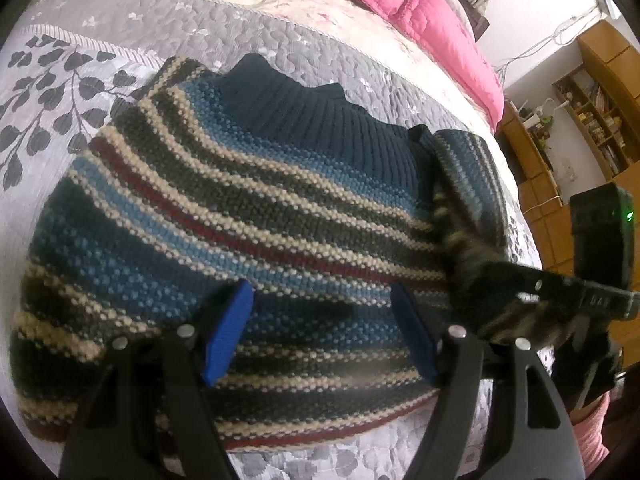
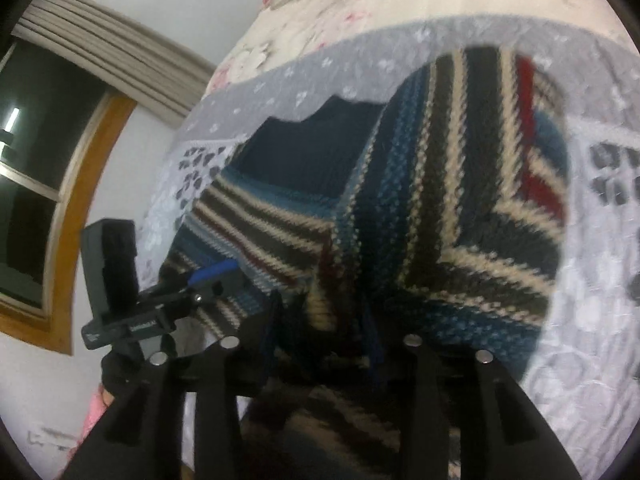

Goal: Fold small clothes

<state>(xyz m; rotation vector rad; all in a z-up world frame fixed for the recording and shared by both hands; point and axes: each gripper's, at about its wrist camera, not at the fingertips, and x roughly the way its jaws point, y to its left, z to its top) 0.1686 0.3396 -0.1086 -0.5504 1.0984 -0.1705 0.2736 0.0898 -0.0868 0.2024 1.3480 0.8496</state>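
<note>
Quilted bed [image 1: 132,36]: striped sweater [image 1: 224,208]; right claw [image 2: 320,336] seemingly gripping sleeve [image 2: 404,184].

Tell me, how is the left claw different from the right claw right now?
The left claw is open and holds nothing; the right claw is shut on the sweater's sleeve. The left claw hovers over the striped sweater; the right claw lifts its sleeve. Both have black arms.

Both wrist cams close, prob. over sweater [image 1: 248,216]
</note>
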